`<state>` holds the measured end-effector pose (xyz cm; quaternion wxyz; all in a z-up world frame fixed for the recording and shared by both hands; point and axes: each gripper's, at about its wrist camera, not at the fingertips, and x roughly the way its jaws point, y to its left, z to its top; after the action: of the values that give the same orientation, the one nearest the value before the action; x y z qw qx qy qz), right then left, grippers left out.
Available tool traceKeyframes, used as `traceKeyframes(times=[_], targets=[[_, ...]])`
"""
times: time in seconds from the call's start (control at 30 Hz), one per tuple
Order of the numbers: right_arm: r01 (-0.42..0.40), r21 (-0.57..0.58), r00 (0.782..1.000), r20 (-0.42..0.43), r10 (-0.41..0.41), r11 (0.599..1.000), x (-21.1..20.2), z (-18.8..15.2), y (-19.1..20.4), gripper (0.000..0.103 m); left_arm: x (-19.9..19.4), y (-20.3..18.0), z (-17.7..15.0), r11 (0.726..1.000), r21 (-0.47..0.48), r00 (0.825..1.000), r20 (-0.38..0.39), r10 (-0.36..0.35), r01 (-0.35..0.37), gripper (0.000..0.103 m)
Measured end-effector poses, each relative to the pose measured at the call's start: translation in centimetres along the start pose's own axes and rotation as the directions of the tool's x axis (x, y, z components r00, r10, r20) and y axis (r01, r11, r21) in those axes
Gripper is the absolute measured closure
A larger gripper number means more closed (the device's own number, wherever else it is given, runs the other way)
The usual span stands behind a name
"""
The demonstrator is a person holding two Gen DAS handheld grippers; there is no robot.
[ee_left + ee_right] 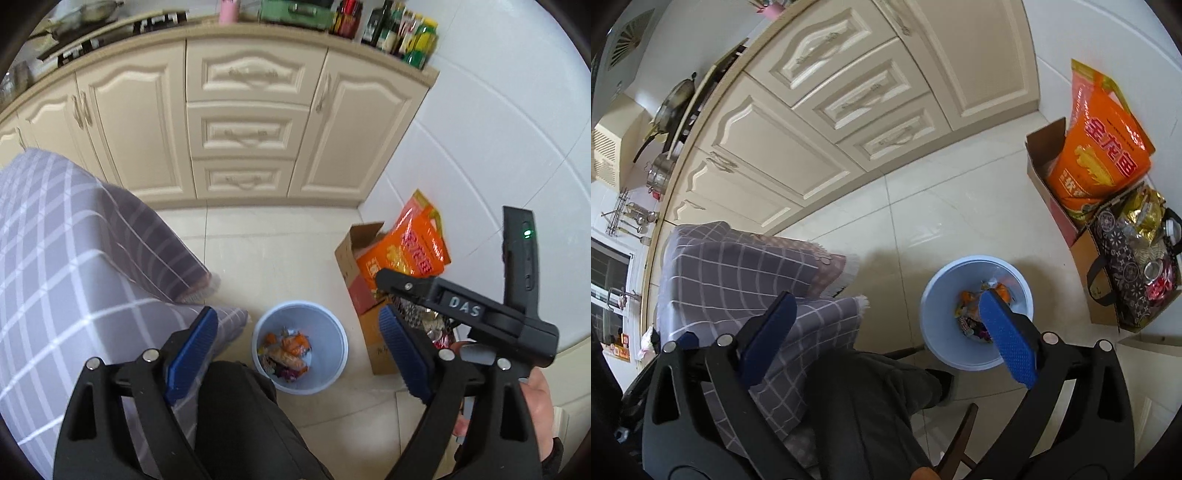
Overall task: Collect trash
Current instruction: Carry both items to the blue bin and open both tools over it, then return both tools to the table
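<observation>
The left tool hangs released above the floor, its two blue pads spread wide with nothing between them. The right tool is likewise released and empty, its blue pads far apart. In the left wrist view the right tool's black body, marked "DAS", shows at the right edge, gripped by the person's right hand.

Just below and ahead of both tools stands a pale blue trash bin, upright on the cream tiled floor. The trash, a small heap of crumpled orange, purple and mixed wrappers, lies at the bottom of the bin. In the right wrist view the right pad overlaps the bin and partly hides the trash.

Near the tools, the person's dark trouser leg fills the lower middle. To the left lies a grey cloth with a white grid, draped over something whose shape I cannot tell; its fringed corner hangs near the bin without touching it.

To the right of the bin, against the white wall, sits an open cardboard box holding an orange bag with yellow print. Just beside it is a dark patterned tote stuffed with gold foil and cans.

Farther off runs a row of cream cabinets and drawers. On the bench above them stand bottles at the right end, and a pan on the stove at the left.
</observation>
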<state>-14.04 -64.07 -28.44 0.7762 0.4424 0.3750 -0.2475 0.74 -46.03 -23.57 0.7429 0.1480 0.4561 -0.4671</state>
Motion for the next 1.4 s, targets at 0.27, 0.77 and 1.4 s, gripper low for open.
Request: traceKeyframes(times=[0.27,0.77,1.4], targets=[[-0.029,-0.079,0.997,0.067,0.035,0.996,-3.1,0.8,5.4,0.006,-6.2,1.4,0.4,1.0,0.004,0.99,0.138,0.021,-0.021,0.013],[-0.137,-0.297,0.978,0.109,0.177,0.945,-6.7,0.1,18.7,0.006,-17.1,8.4,-1.0,0.985,-0.127,0.924,0.35,0.156,-0.118,0.011],[-0.235,-0.574,0.966,-0.051,0.252,0.784,-3.1,-7.0,34.8,0.006,-26.8,21.7,-8.9,0.837,-0.445,0.783,0.374,0.497,-0.319,0.01]])
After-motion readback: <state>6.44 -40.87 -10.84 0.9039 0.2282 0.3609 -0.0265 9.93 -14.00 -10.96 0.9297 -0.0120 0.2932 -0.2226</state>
